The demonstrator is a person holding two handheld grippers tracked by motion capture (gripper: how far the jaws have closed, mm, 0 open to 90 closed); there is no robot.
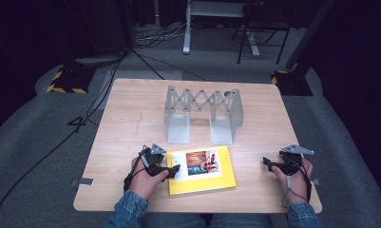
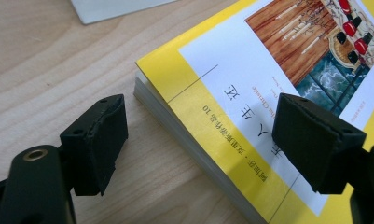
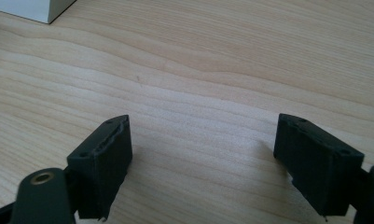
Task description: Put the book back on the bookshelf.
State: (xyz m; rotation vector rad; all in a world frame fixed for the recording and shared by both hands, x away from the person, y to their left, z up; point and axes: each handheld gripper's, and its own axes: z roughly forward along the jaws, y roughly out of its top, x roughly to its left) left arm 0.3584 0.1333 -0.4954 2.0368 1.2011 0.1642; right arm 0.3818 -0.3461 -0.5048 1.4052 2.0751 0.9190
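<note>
The yellow paperback [image 1: 201, 171] lies flat near the desk's [image 1: 131, 118] front edge. The left claw [image 2: 201, 140], wide open, straddles its corner; closing might only shove it. The right claw [image 3: 203, 158] hangs open, empty.

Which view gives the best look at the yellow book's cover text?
The left gripper view: the yellow book lies close, so its printed characters and cover picture read clearly between the open fingers. The high view shows the whole book but too small to read. The right gripper view faces bare table.
</note>
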